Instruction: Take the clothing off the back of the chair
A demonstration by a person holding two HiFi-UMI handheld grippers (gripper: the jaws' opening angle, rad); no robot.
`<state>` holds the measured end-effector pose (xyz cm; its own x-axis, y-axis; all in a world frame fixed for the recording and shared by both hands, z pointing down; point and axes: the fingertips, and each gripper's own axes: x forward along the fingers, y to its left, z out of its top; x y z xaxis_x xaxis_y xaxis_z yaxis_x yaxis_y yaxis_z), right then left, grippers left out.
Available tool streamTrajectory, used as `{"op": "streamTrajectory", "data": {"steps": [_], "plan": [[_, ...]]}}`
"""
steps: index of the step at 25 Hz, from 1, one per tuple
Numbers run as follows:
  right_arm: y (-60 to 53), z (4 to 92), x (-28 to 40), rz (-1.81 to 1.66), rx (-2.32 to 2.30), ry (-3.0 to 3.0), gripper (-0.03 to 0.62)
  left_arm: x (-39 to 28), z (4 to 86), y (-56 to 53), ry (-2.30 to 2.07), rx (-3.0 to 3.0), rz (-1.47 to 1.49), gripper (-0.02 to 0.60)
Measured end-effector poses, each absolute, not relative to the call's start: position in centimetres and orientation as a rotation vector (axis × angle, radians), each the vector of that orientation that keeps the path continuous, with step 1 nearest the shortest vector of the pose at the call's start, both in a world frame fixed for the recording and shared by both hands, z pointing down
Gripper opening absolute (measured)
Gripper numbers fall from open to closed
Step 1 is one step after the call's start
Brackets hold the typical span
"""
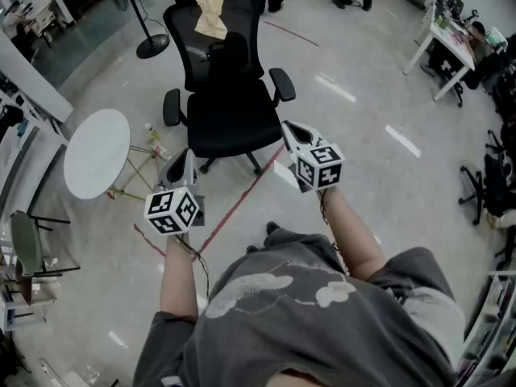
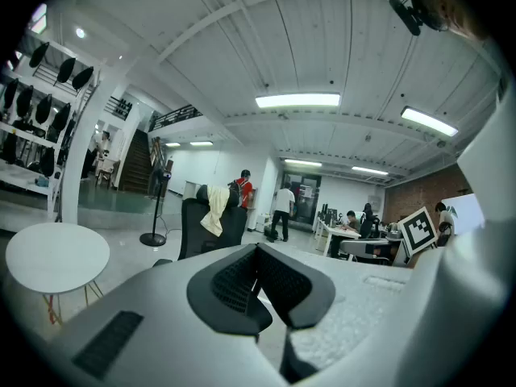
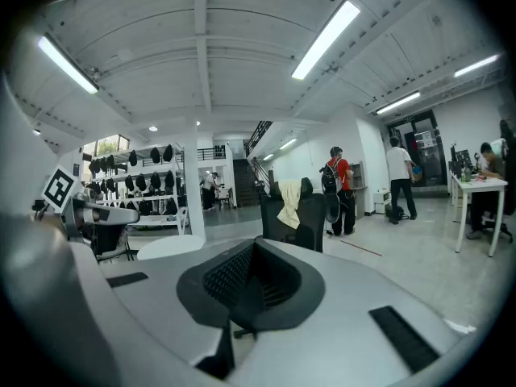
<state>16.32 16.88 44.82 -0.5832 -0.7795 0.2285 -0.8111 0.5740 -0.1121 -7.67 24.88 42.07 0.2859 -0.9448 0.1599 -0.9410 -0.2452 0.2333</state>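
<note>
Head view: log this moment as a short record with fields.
clothing: pale yellow garment draped over the backrest, untouched
chair: black office chair, facing the person
left tool: shut, empty, short of the chair
right tool: shut, empty, short of the chair
nearby: round white table at the chair's left in this view
</note>
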Motion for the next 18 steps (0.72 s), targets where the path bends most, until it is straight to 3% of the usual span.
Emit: {"op": "streamTrajectory", "data": {"steps": [18], "plan": [[19.3,47.4,14.5,0.278,1.362,-2.567,-0.009,-10.0,45.1,25.8,-1.683,2.225,-0.013,0.0]]}}
